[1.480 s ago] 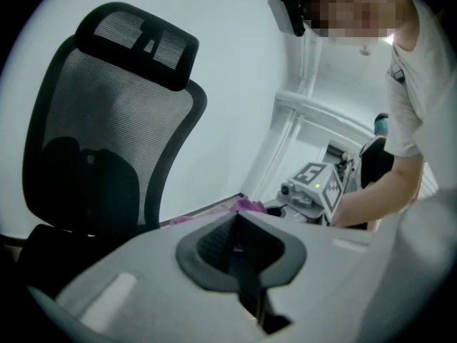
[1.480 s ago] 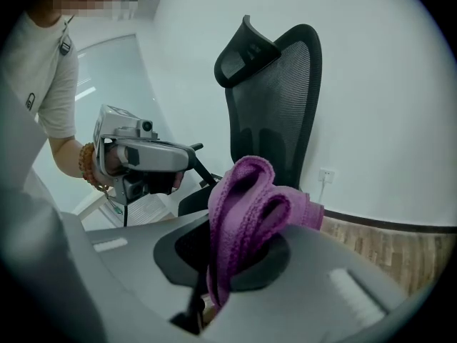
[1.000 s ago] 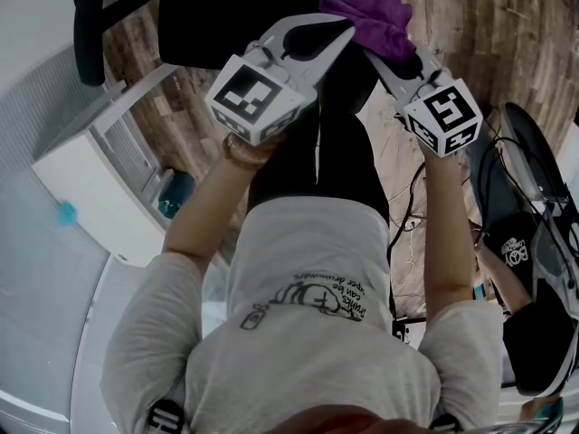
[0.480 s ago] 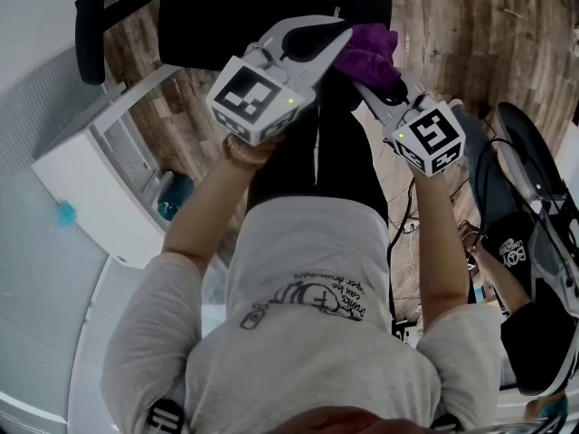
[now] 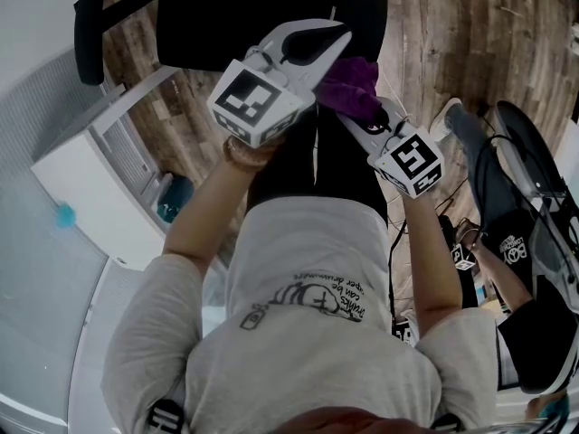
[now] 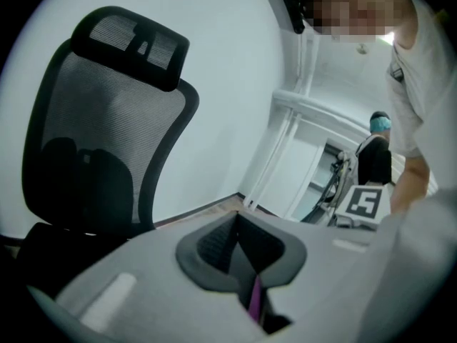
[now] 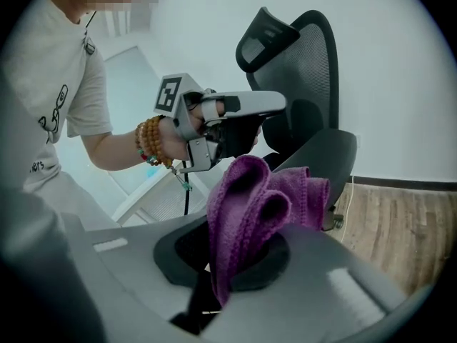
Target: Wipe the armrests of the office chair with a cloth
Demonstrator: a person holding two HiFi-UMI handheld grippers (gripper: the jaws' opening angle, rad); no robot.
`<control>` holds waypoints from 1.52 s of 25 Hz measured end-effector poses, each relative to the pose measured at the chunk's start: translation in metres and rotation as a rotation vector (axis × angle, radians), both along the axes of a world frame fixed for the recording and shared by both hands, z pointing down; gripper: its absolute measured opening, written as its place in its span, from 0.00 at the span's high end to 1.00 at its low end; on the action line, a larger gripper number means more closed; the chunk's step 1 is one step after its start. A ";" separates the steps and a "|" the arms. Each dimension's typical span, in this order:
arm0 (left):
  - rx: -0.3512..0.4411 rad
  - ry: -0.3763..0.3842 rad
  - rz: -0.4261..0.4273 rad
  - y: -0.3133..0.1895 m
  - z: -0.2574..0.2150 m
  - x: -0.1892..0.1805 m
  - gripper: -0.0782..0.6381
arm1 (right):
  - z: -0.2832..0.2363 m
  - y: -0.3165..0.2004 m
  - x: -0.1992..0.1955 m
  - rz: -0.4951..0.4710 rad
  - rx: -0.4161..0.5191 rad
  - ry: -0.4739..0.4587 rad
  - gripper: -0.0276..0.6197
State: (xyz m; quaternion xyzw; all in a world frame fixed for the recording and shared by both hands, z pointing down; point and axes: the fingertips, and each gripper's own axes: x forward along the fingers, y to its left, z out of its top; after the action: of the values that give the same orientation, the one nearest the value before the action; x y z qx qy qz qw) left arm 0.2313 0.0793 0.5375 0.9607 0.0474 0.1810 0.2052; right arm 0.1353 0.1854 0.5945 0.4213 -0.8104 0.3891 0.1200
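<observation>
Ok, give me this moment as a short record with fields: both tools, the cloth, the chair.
left tool: jaws together, thin purple sliver low between them
right tool: shut on the cloth
cloth: purple, bunched, folds stick out past the jaws
office chair: black, mesh back, headrest
armrest: just beyond cloth; contact unclear

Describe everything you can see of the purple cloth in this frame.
The purple cloth looks like soft, plush microfibre with a stitched hem. It is bunched into several rounded folds that stand up out of the right gripper, whose jaws are shut on its lower end. In the head view it sits in front of the person, just short of the chair's black armrest; nothing but the gripper visibly touches it.
</observation>
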 end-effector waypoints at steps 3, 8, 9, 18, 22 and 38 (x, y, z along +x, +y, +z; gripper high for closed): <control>0.003 0.001 0.006 0.000 -0.001 0.000 0.89 | -0.001 0.006 -0.006 -0.021 -0.009 0.019 0.91; 0.000 -0.003 0.007 0.002 -0.001 -0.001 0.89 | -0.002 -0.005 0.011 0.016 0.001 0.040 0.91; 0.000 -0.004 0.009 0.003 0.000 -0.001 0.89 | -0.001 -0.011 0.019 0.027 0.011 0.050 0.91; -0.005 -0.009 0.014 0.000 0.007 -0.002 0.89 | 0.007 -0.060 0.077 0.044 0.063 0.088 0.92; -0.014 -0.023 0.012 -0.001 0.012 -0.003 0.89 | 0.008 -0.075 0.096 0.062 0.073 0.097 0.92; -0.003 -0.015 0.007 -0.003 0.011 0.004 0.89 | 0.017 -0.126 0.156 0.180 0.099 0.183 0.91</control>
State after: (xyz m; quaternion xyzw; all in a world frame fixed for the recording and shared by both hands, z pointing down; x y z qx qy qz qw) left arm 0.2355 0.0765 0.5487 0.9588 0.0495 0.1889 0.2065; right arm 0.2911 0.0594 0.6111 0.5315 -0.7731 0.3179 0.1372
